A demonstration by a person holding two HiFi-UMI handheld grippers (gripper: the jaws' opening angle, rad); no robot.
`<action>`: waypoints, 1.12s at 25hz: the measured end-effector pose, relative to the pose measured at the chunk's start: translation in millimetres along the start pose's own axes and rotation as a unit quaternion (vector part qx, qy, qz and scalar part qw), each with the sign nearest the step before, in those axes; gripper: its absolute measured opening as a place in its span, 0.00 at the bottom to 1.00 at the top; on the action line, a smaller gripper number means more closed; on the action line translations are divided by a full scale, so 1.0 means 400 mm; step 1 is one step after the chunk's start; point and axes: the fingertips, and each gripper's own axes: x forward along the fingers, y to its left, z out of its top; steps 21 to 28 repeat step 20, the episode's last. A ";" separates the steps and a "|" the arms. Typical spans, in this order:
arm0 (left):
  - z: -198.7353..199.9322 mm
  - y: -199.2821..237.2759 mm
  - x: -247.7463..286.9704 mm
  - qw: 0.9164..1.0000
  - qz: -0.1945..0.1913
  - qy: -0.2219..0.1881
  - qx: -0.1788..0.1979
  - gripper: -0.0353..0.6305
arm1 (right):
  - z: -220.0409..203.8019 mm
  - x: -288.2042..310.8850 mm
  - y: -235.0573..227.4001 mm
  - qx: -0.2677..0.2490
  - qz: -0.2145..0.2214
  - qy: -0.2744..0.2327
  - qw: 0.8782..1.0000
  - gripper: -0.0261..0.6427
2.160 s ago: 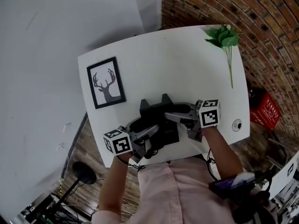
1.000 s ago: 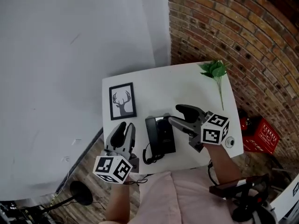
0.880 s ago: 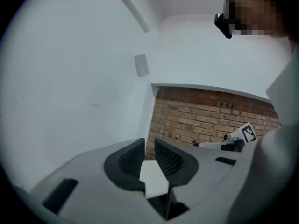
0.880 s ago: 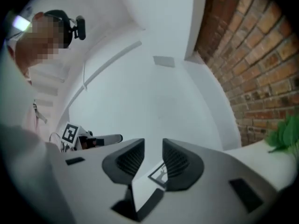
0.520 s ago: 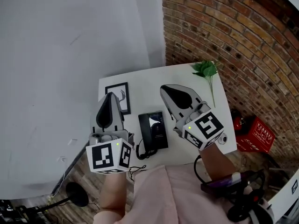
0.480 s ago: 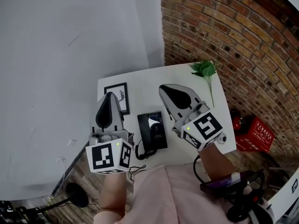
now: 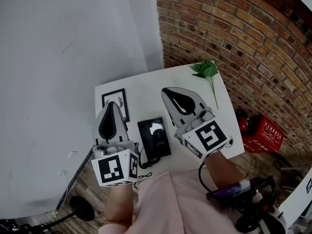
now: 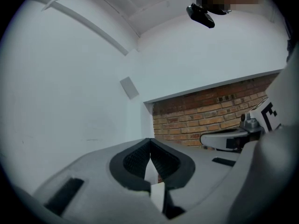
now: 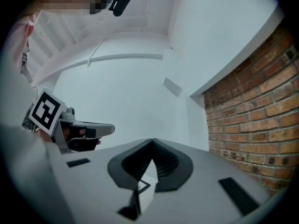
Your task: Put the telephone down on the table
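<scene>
The black telephone (image 7: 154, 136) lies flat on the white table (image 7: 146, 89), its curly cord trailing off the near edge. Both grippers hover high above the table and point level toward the wall. My left gripper (image 7: 110, 112) is shut and empty, raised to the left of the telephone. My right gripper (image 7: 171, 94) is shut and empty, raised to the right of it. In the left gripper view the jaws (image 8: 149, 149) meet with nothing between them, and the right gripper (image 8: 233, 138) shows beside them. In the right gripper view the jaws (image 9: 152, 150) also meet.
A framed deer picture (image 7: 113, 103) lies at the table's left. A green leafy sprig (image 7: 205, 72) lies at the far right corner by the brick wall (image 7: 243, 38). A red crate (image 7: 265, 133) stands on the floor to the right. A white wall (image 7: 58, 57) rises on the left.
Both grippers have let go of the telephone, shut their jaws and risen well above the table, rolling as they rose. The telephone stays flat on the table.
</scene>
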 end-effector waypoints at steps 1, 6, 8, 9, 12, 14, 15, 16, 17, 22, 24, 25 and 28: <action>-0.003 -0.001 0.000 1.000 0.000 0.001 0.001 0.06 | -0.001 0.000 -0.001 0.001 -0.001 0.000 1.000 0.04; -0.014 -0.007 0.000 1.000 -0.005 0.007 0.008 0.06 | -0.008 -0.001 -0.004 0.009 -0.008 0.000 1.000 0.04; -0.019 -0.009 0.001 1.000 -0.007 0.009 0.012 0.06 | -0.012 0.001 -0.004 0.015 -0.010 -0.002 1.000 0.04; -0.022 -0.010 0.001 1.000 -0.008 0.009 0.014 0.06 | -0.014 0.003 -0.005 0.015 -0.010 -0.002 1.000 0.04; -0.027 -0.012 0.004 1.000 -0.012 0.010 0.017 0.06 | -0.019 0.007 -0.005 0.002 -0.010 0.006 1.000 0.05; -0.028 -0.016 0.006 1.000 -0.017 0.011 0.014 0.06 | -0.026 0.007 -0.007 0.005 -0.013 0.011 1.000 0.04; -0.028 -0.019 0.007 1.000 -0.019 0.011 0.013 0.06 | -0.028 0.007 -0.008 0.006 -0.014 0.012 1.000 0.04; -0.026 -0.021 0.008 1.000 -0.021 0.010 0.014 0.06 | -0.028 0.007 -0.009 0.006 -0.015 0.012 1.000 0.04; -0.025 -0.023 0.009 1.000 -0.022 0.010 0.015 0.06 | -0.027 0.007 -0.009 0.006 -0.015 0.011 1.000 0.04; -0.024 -0.026 0.010 0.999 -0.023 0.010 0.019 0.06 | -0.020 0.008 -0.011 -0.004 -0.013 0.006 1.000 0.04; -0.024 -0.026 0.010 0.999 -0.023 0.010 0.019 0.06 | -0.020 0.008 -0.011 -0.004 -0.013 0.006 1.000 0.04; -0.024 -0.026 0.010 0.999 -0.023 0.010 0.019 0.06 | -0.020 0.008 -0.011 -0.004 -0.013 0.006 1.000 0.04; -0.024 -0.026 0.010 0.999 -0.023 0.010 0.019 0.06 | -0.020 0.008 -0.011 -0.004 -0.013 0.006 1.000 0.04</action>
